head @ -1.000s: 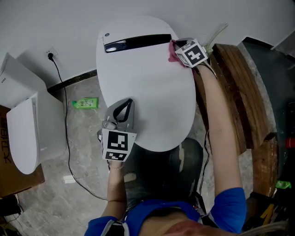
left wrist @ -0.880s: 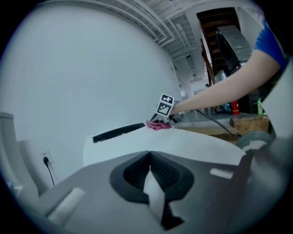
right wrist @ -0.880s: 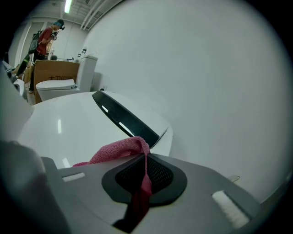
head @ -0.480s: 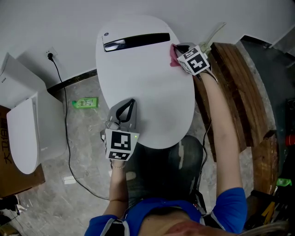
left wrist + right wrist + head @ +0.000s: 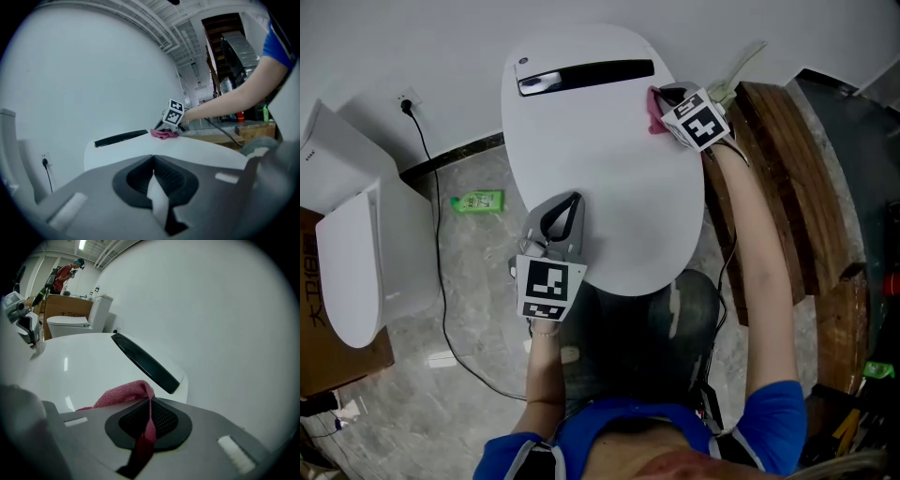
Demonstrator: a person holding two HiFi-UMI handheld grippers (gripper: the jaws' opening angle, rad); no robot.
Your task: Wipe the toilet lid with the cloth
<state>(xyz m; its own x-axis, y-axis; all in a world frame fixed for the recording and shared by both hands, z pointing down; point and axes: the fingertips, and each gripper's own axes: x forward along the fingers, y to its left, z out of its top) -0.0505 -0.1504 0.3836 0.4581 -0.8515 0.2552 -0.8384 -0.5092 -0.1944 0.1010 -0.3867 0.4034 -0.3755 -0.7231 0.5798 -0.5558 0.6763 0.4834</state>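
The right gripper [image 5: 664,101], jaws clenched on the pink cloth [image 5: 653,114], had slid slightly forward from the toilet lid's [image 5: 609,187] back right corner, so wiping had barely begun; the left gripper [image 5: 569,204], jaws closed and empty, stayed at the lid's front left rim

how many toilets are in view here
2: one toilet in the middle, with the pink cloth on it, and a second toilet at the far left by a cardboard box. More may be hidden.
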